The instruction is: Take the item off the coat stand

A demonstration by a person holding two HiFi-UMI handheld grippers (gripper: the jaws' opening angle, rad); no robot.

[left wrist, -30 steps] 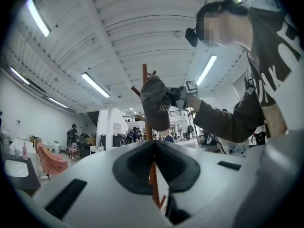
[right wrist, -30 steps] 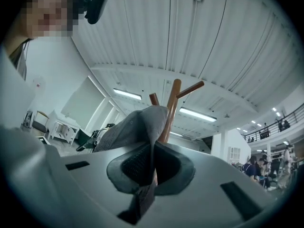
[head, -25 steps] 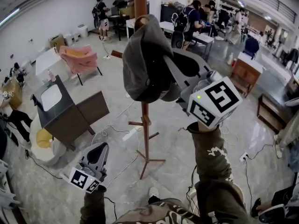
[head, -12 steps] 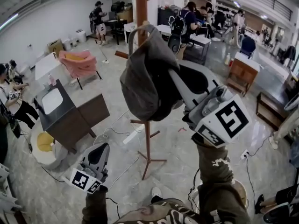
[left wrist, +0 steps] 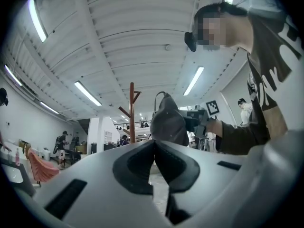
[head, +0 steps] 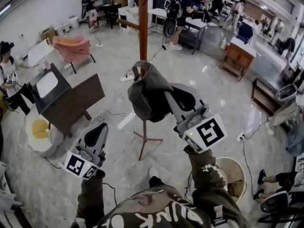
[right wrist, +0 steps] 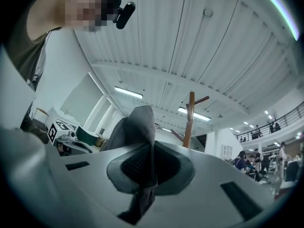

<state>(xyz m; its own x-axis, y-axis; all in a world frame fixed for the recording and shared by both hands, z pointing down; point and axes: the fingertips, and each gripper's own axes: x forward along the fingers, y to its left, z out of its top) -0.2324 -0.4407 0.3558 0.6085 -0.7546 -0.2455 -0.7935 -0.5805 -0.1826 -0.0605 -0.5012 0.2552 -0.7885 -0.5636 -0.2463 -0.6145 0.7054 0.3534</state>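
The coat stand (head: 143,37) is rising just behind the grey cap (head: 148,95), and a dark cabinet (head: 61,103) is standing well to the left. My right gripper (head: 170,99) is pinching the cap's fabric between closed jaws, below the upper pegs. My left gripper (head: 98,129) is hanging low, jaws together, holding nothing.

Pale grey left gripper (head: 101,127) and right gripper (head: 170,99), dark jaws, 1 black-and-white marker cube (head: 205,133) each — olive sleeves (head: 205,172).

hat (head: 147,96): soft grey cloth, matt, creased; coat stand (head: 143,32): reddish-brown wood, smooth; right tongs (head: 167,96), left tongs (head: 97,131): matt grey plastic, dark textured pads (right wrist: 135,167); floor (head: 213,84): glossy pale stone, reflective
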